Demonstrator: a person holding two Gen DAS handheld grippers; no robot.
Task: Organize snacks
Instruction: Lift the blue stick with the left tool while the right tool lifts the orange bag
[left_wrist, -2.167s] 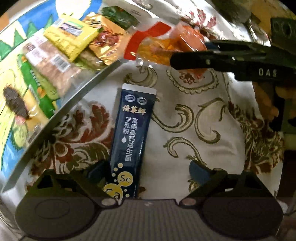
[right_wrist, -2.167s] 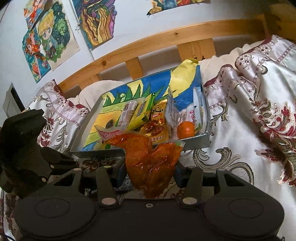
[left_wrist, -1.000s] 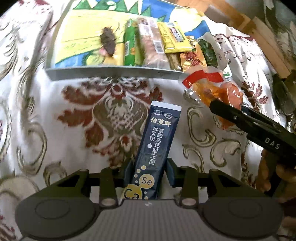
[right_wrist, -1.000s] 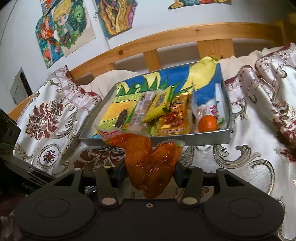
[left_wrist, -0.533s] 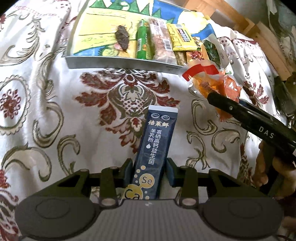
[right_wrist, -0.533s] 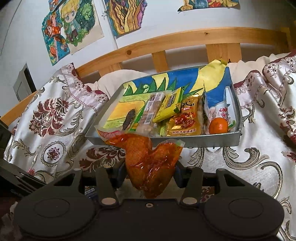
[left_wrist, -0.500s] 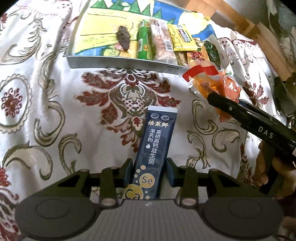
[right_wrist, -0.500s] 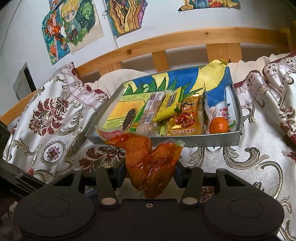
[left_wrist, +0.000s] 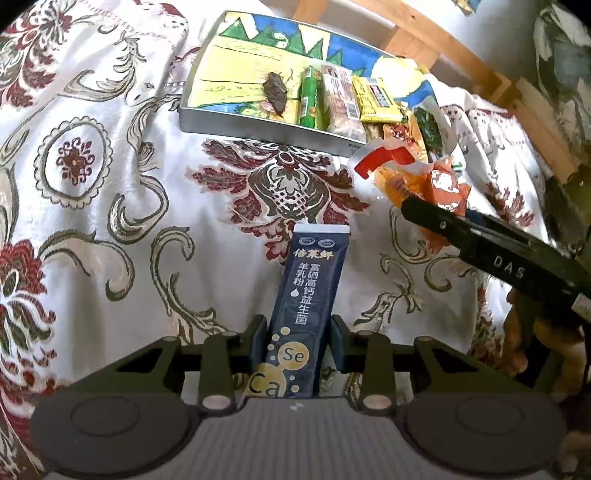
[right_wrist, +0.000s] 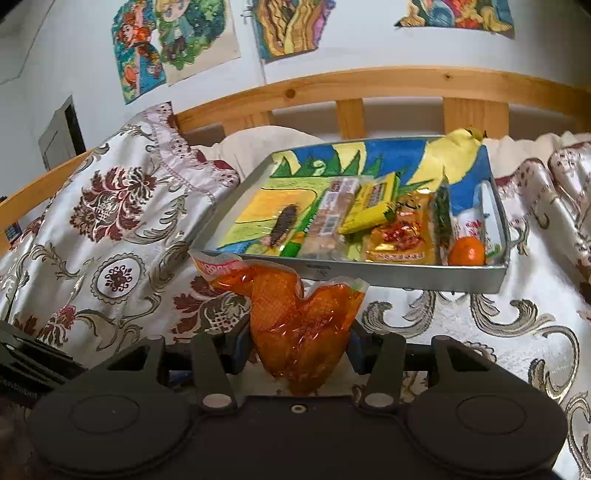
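My left gripper (left_wrist: 295, 345) is shut on a dark blue stick packet (left_wrist: 308, 295) and holds it above the patterned bedspread. My right gripper (right_wrist: 295, 349) is shut on an orange vacuum-packed snack pouch (right_wrist: 295, 314); that pouch also shows in the left wrist view (left_wrist: 424, 181), held by the black right gripper arm (left_wrist: 487, 247). A grey metal tray (right_wrist: 406, 275) with a painted liner lies ahead of both grippers. It holds several snack packets (right_wrist: 369, 206), a dark brown piece (right_wrist: 282, 223) and an orange (right_wrist: 466, 251). The tray also shows in the left wrist view (left_wrist: 258, 131).
The tray rests on a bed covered with a white, red and gold floral bedspread (left_wrist: 110, 184). A wooden bed rail (right_wrist: 369, 85) runs behind the tray, with drawings (right_wrist: 173, 40) on the wall above. The tray's left half (right_wrist: 258, 203) holds only the painted liner.
The left gripper closed on the blue stick packet, lifted it and pulled back from the tray. The right gripper, still holding the orange pouch, shifted so the tray sits more to the right in its view.
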